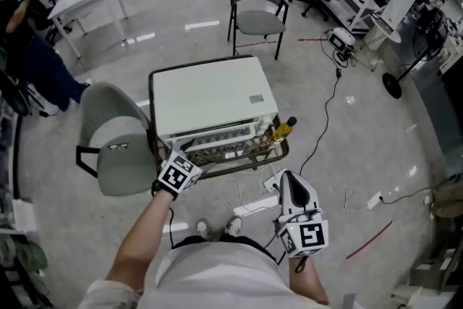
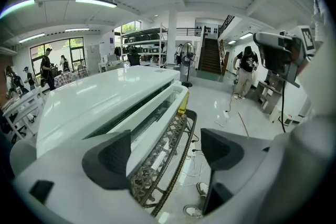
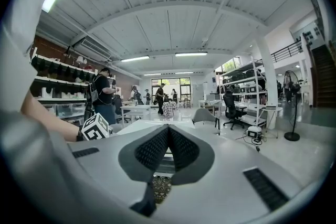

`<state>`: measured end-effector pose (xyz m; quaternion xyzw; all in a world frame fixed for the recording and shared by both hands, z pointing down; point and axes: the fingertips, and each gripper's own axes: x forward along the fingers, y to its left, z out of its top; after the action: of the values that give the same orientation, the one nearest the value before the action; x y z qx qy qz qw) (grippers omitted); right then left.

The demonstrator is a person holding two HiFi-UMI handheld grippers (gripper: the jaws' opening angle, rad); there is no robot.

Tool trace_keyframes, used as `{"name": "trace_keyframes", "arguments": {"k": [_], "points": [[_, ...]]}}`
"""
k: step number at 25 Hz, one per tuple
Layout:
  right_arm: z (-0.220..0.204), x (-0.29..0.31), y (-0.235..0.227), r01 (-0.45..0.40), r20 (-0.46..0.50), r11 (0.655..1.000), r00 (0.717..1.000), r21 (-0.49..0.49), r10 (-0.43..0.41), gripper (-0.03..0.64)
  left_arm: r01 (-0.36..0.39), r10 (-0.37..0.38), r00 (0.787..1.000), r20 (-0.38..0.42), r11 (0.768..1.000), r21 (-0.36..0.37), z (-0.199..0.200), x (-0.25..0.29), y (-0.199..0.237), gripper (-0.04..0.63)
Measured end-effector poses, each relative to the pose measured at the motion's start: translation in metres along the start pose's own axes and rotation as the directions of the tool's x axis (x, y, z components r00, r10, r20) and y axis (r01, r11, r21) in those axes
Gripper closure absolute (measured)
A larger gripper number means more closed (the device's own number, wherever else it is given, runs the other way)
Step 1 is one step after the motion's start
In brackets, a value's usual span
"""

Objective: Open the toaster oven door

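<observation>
Chairs: a grey chair (image 1: 116, 145) stands just beside the desk on your left, and a second one (image 1: 257, 7) stands behind the oven, apart from it.
Floor: white cables (image 1: 242, 195) lie loose in front of the desk, near your shoes (image 1: 233, 226).
Bottle: a bottle of yellow liquid (image 1: 283, 129) stands upright on the desk, at the oven's front right corner.
Desk: the small stand has a lattice rim (image 1: 278, 148), and this rim runs close under the oven's front edge.
Toaster oven: the white box (image 1: 210, 94) sits on the desk straight ahead of you and fills most of its top.
Door: the door (image 1: 217, 140) faces you, with its long axis running left to right across your view.
Door bar: in the left gripper view the door's white top bar (image 2: 157, 113) runs away toward the bottle. A dark slot shows between this bar and the oven's top, and you cannot tell whether the door is ajar.
Left gripper: your left gripper (image 2: 165, 149) is at the door's left end with its fingers wide apart. The bar passes between them close to the left pad, and they are not clamped on it.
Right gripper: your right gripper (image 3: 168, 147) hangs low by your right side, well apart from the oven, with its fingers together on nothing.
</observation>
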<state>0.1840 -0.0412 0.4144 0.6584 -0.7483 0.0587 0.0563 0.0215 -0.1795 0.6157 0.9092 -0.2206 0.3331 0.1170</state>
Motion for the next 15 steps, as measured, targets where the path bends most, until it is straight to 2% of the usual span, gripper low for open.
{"name": "trace_keyframes", "arguments": {"k": [15], "points": [[0.001,0.011,0.002,-0.032,-0.013,0.999,0.999,-0.005,0.032,0.595,0.018,-0.019,1.000,-0.015,0.998,-0.055,-0.020,-0.005,-0.021,0.187]]}}
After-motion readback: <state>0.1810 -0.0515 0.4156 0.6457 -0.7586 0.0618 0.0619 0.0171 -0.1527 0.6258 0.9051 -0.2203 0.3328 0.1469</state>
